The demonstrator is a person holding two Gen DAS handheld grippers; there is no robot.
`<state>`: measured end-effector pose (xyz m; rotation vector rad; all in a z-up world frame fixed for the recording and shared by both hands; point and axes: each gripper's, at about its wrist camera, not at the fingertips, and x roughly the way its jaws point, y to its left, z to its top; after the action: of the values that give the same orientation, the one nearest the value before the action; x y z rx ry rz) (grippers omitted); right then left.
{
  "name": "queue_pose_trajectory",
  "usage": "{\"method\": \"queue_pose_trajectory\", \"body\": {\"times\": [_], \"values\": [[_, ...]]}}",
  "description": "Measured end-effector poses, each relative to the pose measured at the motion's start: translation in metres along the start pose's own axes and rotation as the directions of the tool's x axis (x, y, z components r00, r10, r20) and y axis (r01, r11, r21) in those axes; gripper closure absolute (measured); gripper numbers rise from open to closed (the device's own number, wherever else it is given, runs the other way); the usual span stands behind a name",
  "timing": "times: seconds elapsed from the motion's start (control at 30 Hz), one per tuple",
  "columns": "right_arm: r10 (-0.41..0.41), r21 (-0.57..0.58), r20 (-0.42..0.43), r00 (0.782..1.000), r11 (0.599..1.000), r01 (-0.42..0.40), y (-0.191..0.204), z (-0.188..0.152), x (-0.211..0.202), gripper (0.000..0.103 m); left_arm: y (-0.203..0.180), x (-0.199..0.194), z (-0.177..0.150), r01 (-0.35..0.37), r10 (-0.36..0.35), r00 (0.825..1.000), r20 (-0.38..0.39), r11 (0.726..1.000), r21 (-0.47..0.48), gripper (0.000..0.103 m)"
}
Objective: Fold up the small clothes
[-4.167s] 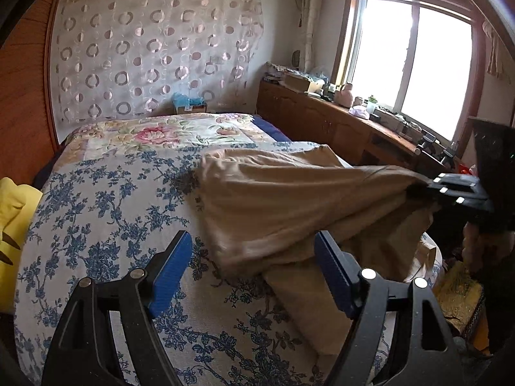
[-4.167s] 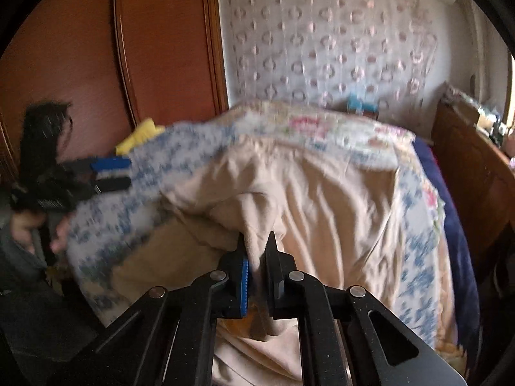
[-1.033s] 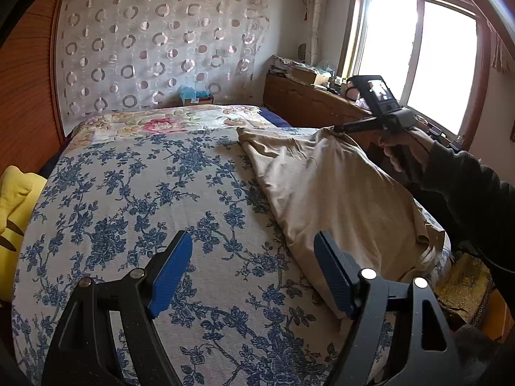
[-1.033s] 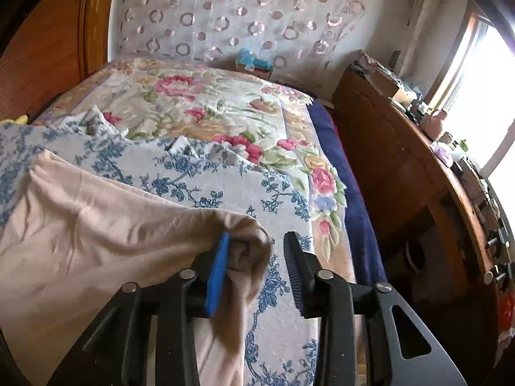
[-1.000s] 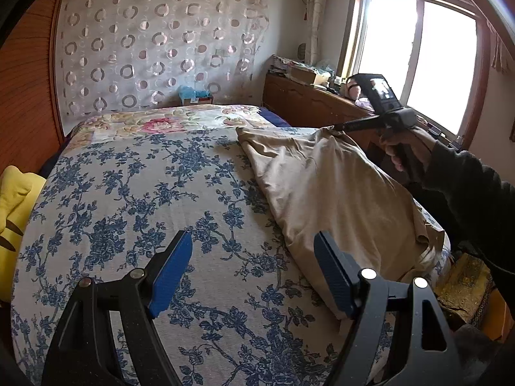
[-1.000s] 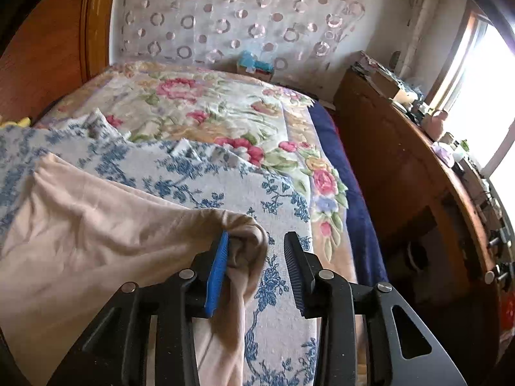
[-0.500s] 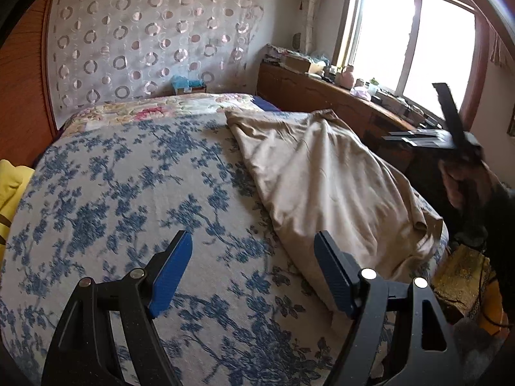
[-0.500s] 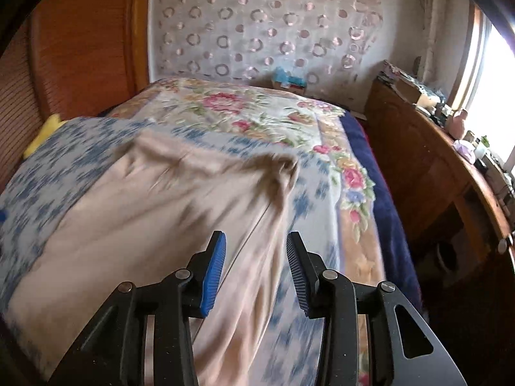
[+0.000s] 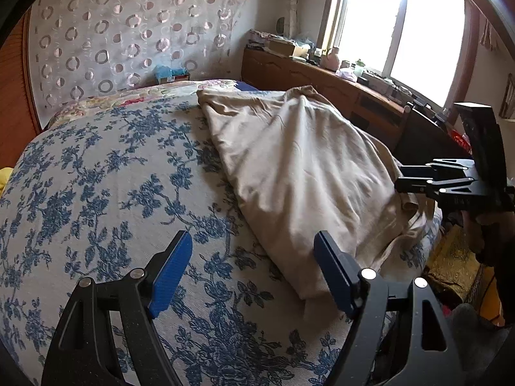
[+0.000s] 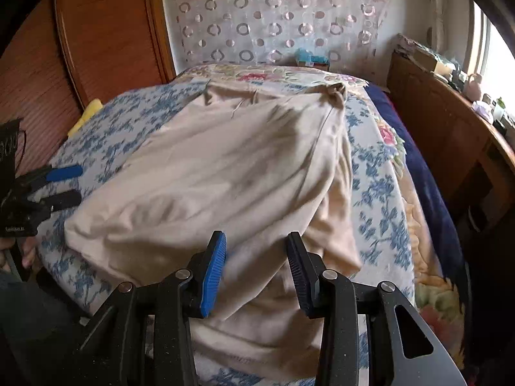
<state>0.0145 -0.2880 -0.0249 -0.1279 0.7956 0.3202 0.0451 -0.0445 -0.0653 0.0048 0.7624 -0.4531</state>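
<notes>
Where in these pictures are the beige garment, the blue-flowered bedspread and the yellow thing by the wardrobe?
beige garment (image 10: 231,167): right wrist view, middle of its spread cloth.
blue-flowered bedspread (image 9: 96,177): left wrist view, bare patch left of the garment.
yellow thing (image 10: 88,111): right wrist view, its visible corner beside the wardrobe; what it is cannot be told.

Soft matt beige cloth garment (image 10: 225,167) on woven floral bedspread (image 9: 96,177); wood cabinet (image 9: 322,80).

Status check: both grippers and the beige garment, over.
Left gripper open, empty, over the floral bedspread. Right gripper open, nothing gripped. Beige garment rumpled on the bed, unfolded. Nothing in the way.
</notes>
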Motion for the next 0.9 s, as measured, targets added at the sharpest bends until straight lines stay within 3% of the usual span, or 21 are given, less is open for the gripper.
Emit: {"method": "queue_pose_trajectory", "body": {"times": [0.37,0.47,0.57,0.7,0.83,0.9], "values": [[-0.058,-0.024,-0.057,0.997,0.998,0.057,0.01,0.002,0.003,0.063,-0.002,0.005,-0.004,0.009,-0.009,1.0,-0.023,1.0,-0.002,0.024],[-0.081,-0.049,-0.07,0.994,0.996,0.078,0.007,0.001,-0.001,0.093,-0.003,0.006,-0.005,0.011,-0.011,1.0,-0.028,1.0,0.003,0.024],[-0.131,-0.042,-0.085,0.988,0.991,0.128,-0.005,-0.009,-0.013,0.099,-0.006,0.006,-0.006,0.019,-0.018,0.999,-0.028,1.0,0.008,0.024],[-0.151,0.019,-0.09,0.984,0.988,0.154,-0.027,-0.018,-0.028,0.098,-0.008,0.008,-0.007,0.025,-0.024,0.999,-0.04,1.0,0.009,0.024],[-0.159,0.039,-0.041,0.986,0.986,0.161,-0.026,-0.011,-0.04,0.098,-0.008,0.008,-0.007,0.021,-0.02,0.999,-0.038,1.0,0.009,0.024],[-0.139,0.033,-0.013,0.99,0.99,0.14,-0.016,-0.007,-0.042,0.083,-0.008,0.008,-0.008,0.02,-0.019,0.999,-0.041,1.0,0.008,0.024]]}}
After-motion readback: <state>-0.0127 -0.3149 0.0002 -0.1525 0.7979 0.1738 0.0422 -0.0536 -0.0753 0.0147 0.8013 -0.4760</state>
